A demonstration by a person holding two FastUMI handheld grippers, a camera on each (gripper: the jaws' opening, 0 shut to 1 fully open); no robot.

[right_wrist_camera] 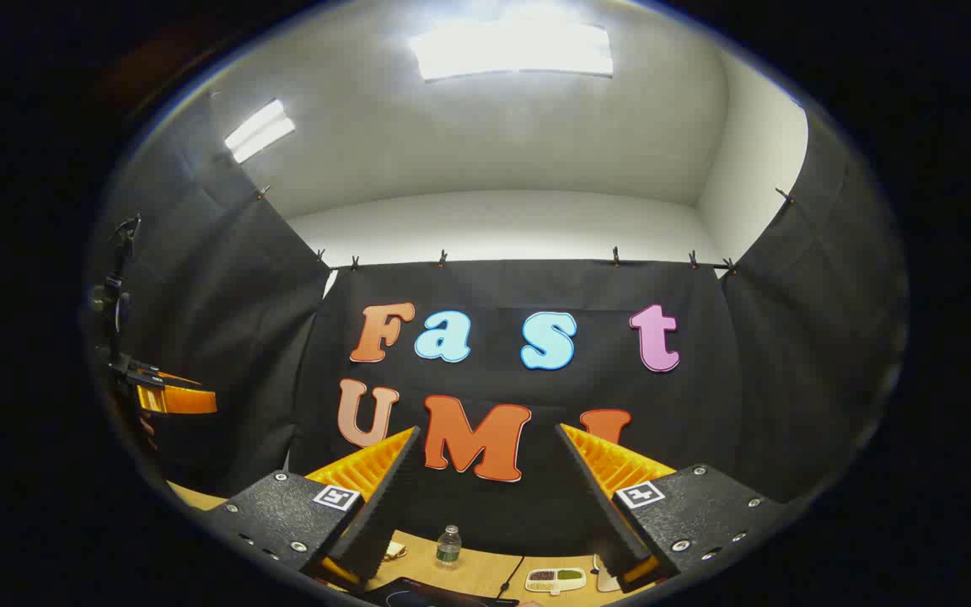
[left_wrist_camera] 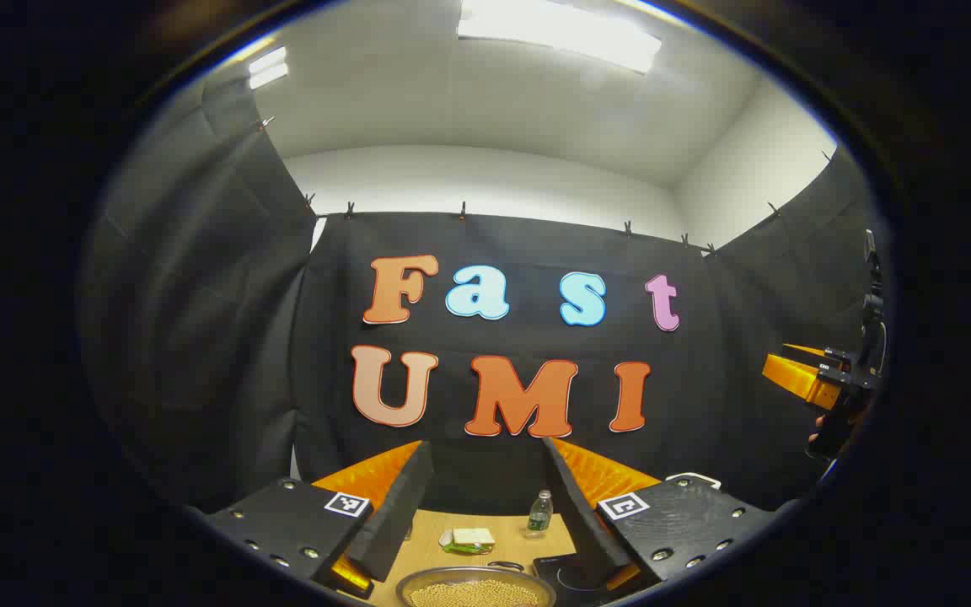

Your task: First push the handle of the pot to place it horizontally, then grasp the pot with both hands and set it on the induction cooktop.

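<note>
Pot [left_wrist_camera: 475, 588] sits low at the bottom of the left gripper view, on the wooden table [left_wrist_camera: 431, 531]. It is a round metal pot with small tan beans inside. I cannot see which way its handle points, because only a bit of the rim shows. The flat black cooktop [left_wrist_camera: 574, 577] lies just beside the pot, on its right in that view, and its near edge [right_wrist_camera: 426, 594] peeks in at the bottom of the right gripper view too. Behind the pot are a small dish with a white and green thing [left_wrist_camera: 469, 540] and a water bottle [left_wrist_camera: 540, 512]. A little tray [right_wrist_camera: 555, 578] rests farther right on the table. The left gripper [left_wrist_camera: 485, 497] is held up high with its fingers wide apart and nothing between them. The right gripper [right_wrist_camera: 485, 497] is the same, wide apart and holding nothing, well above the table. Both point more at the wall than at the pot. The first step looks not yet begun. To do it well, I think one gripper should come down slowly, find the handle, and push it softly from the side so the beans do not spill. The bottle and dish are near, so the push should stay small.
</note>
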